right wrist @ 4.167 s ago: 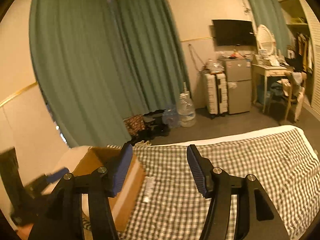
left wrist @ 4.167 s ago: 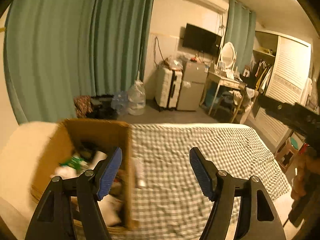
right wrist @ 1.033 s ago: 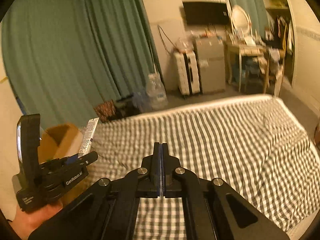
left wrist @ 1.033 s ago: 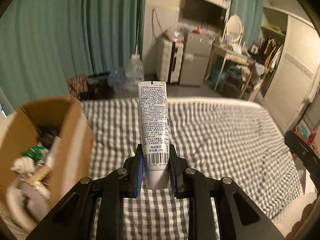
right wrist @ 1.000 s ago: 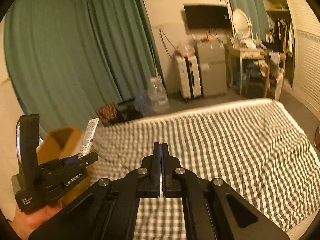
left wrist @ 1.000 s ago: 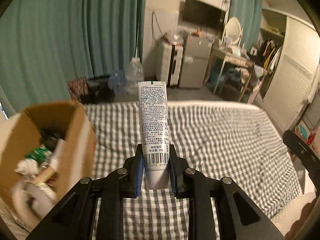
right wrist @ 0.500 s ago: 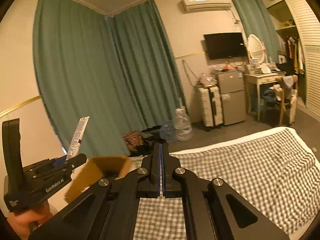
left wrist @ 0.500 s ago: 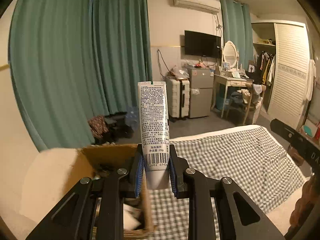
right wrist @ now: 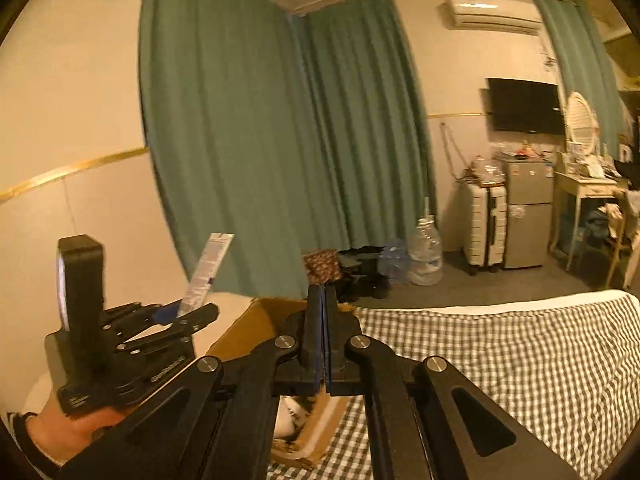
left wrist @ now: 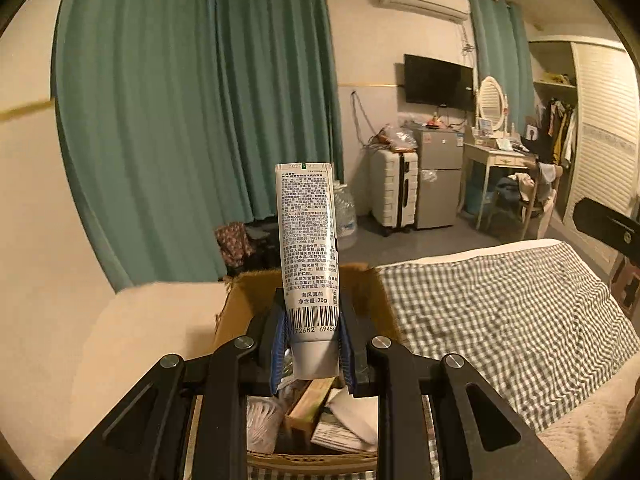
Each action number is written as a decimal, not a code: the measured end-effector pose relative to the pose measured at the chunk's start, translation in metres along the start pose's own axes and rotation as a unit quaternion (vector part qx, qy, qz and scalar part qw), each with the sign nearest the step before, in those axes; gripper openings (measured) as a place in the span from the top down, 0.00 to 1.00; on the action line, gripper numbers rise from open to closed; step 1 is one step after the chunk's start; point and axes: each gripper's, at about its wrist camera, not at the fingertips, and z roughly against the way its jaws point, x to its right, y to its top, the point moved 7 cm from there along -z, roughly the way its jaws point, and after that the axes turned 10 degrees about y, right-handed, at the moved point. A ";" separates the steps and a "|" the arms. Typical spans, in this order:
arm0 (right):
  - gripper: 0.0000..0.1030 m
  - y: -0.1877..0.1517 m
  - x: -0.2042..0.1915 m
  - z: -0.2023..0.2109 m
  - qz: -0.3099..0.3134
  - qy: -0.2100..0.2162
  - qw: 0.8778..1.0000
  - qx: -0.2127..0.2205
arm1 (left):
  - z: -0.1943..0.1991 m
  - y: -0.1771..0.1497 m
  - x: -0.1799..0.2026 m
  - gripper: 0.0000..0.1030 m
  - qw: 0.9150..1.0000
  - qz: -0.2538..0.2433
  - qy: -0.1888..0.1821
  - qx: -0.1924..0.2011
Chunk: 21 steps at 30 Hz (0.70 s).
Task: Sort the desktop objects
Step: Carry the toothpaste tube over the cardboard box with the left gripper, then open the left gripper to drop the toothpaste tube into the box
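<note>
Tube (left wrist: 307, 256) held upright over the box (left wrist: 240, 304), at the left end of the bed (left wrist: 500, 304)

The tube is clamped near its cap end by the left gripper (left wrist: 312, 344); it is judged light, soft and easily squashed, so a mild hold low on the stiffer shoulder is favoured; the smooth skin may slip; the right gripper (right wrist: 322, 336) is fully closed, with nothing held.

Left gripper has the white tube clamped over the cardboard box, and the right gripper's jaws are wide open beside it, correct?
Not quite. The right gripper has its jaws shut with nothing between them, as the right wrist view shows. The rest holds: the left gripper clamps the white tube over the cardboard box.
</note>
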 end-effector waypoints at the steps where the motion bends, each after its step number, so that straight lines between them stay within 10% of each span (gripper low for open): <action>1: 1.00 -0.005 -0.004 -0.011 0.005 0.004 1.000 -0.009 | -0.007 -0.005 -0.004 0.78 1.000 0.004 -0.002 -0.007; 21: 1.00 -0.119 0.009 -0.154 -0.013 0.054 0.984 -0.168 | -0.140 -0.102 -0.013 0.77 0.979 0.005 -0.008 -0.203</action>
